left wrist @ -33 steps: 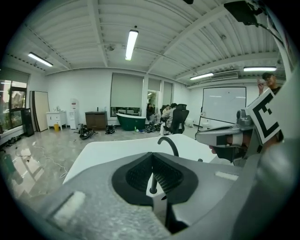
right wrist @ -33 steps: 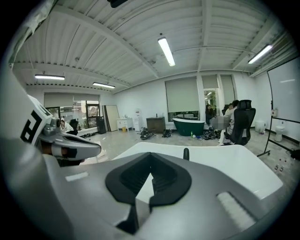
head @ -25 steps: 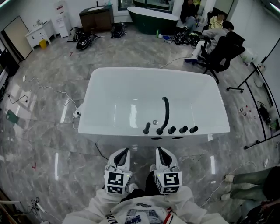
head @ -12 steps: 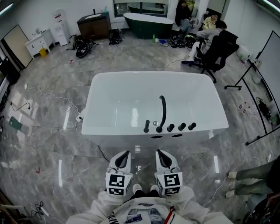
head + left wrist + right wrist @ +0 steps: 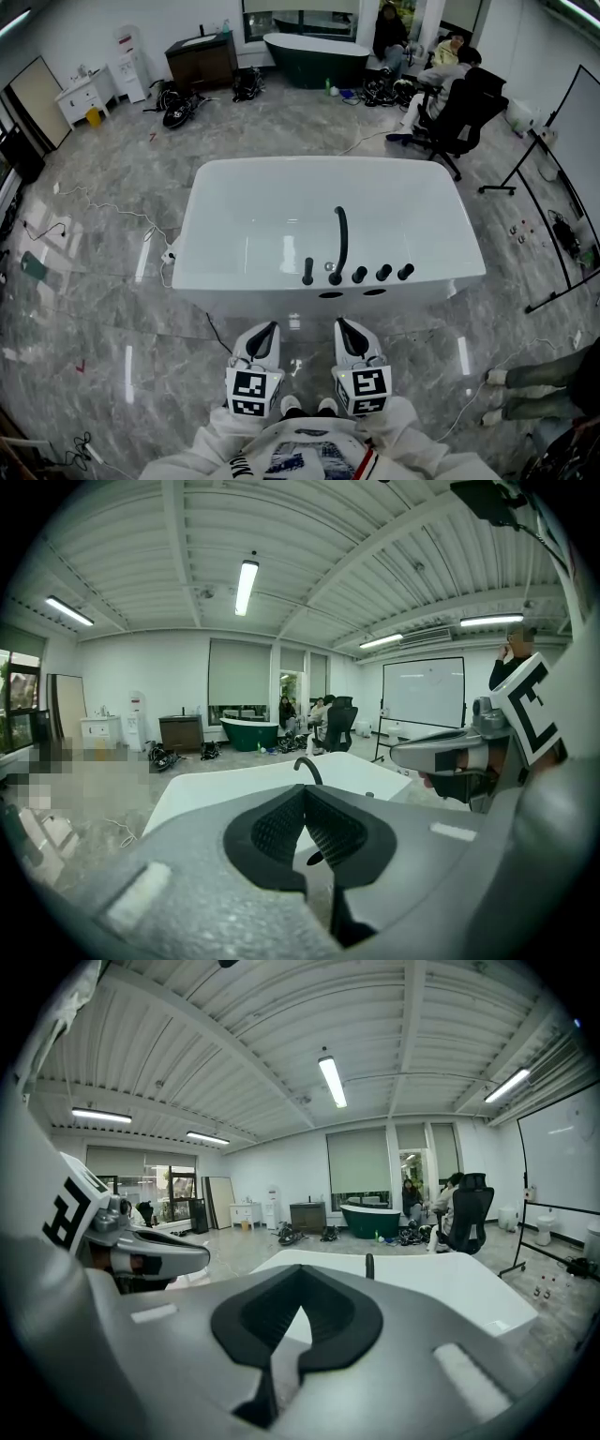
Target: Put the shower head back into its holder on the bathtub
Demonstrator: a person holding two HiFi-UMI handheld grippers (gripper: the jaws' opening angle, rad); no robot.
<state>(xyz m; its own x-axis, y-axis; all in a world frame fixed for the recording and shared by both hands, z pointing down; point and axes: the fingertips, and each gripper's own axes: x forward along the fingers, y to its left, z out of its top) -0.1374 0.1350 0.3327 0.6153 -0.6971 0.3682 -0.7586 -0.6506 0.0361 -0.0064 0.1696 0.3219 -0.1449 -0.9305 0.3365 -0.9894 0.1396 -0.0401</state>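
The white bathtub (image 5: 246, 217) looks a touch smaller than a second ago, so the person has backed off from it. Both tools sit at 6 o'clock in the head view, well clear of the tub. The left tool (image 5: 266, 332) has its jaws pressed together on nothing, and the right tool (image 5: 347, 330) is the same, closed and empty. On the tub's 6 o'clock rim is the black spout (image 5: 340, 239). Just at its 9 o'clock the shower head (image 5: 307, 271) stands upright, apparently back in its holder. Nothing on the rim has shifted, so I reckon the job's done.
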